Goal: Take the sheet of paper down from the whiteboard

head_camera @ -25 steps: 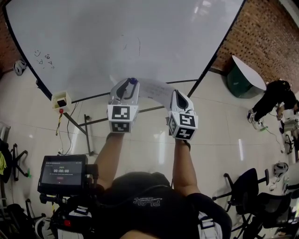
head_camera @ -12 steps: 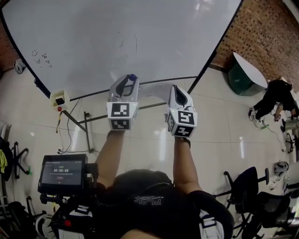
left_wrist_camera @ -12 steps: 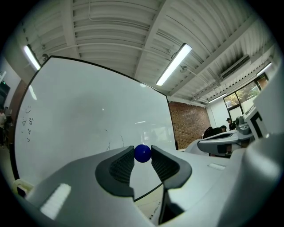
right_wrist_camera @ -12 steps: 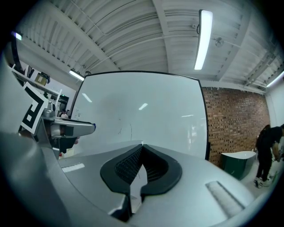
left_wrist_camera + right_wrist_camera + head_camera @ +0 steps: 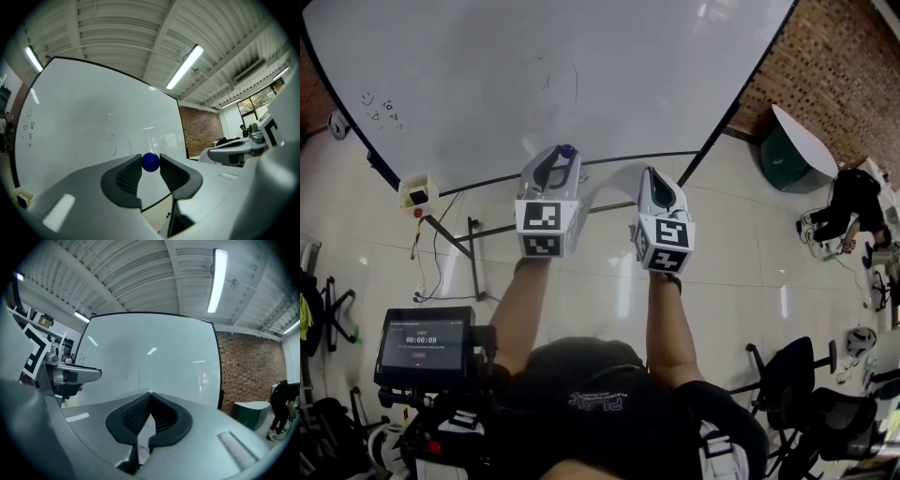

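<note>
1. The whiteboard is seen to be smooth and glossy, with light mirrored in it.
2. The left gripper and right gripper are cased in smooth, satin grey plastic.
3. Their pads are black, ribbed and matt.
4. The blue ball is glossy.
5. The sheet of paper is thin, white and matt.
6. The brick wall is rough.
7. The floor is tiled and polished.

A red brick wall meets glossy pale floor tiles; black office chairs stand by, fluorescent tubes overhead.
</note>
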### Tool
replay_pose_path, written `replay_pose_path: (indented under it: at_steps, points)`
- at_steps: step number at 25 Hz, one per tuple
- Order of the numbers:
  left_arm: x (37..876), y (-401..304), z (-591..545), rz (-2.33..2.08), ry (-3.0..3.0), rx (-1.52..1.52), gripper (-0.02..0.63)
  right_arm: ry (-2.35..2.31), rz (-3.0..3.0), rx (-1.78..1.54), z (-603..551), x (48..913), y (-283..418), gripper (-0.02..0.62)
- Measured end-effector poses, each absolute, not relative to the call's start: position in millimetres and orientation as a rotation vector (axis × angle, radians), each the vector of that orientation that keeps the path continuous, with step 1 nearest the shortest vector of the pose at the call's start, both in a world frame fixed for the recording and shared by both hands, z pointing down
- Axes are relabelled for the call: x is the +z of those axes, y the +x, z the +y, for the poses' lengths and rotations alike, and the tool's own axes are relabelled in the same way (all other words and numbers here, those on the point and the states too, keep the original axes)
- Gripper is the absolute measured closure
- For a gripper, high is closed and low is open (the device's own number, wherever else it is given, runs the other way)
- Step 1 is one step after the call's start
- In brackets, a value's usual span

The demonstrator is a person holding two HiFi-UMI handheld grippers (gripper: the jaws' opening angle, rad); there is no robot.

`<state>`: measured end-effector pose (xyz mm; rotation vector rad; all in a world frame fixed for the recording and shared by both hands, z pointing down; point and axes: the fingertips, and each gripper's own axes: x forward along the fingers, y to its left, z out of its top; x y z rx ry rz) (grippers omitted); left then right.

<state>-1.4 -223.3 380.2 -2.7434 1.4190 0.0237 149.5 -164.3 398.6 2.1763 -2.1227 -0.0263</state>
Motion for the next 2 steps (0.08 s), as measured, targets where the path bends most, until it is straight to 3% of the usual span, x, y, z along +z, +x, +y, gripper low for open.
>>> replay_pose_path:
  at_steps: [2]
  points:
    - [380.5, -2.1, -224.4, 1.423, -2.742, 0.021, 0.483, 2.175, -2.123, -0.032, -164.6, 396.9, 148.4, 0.583]
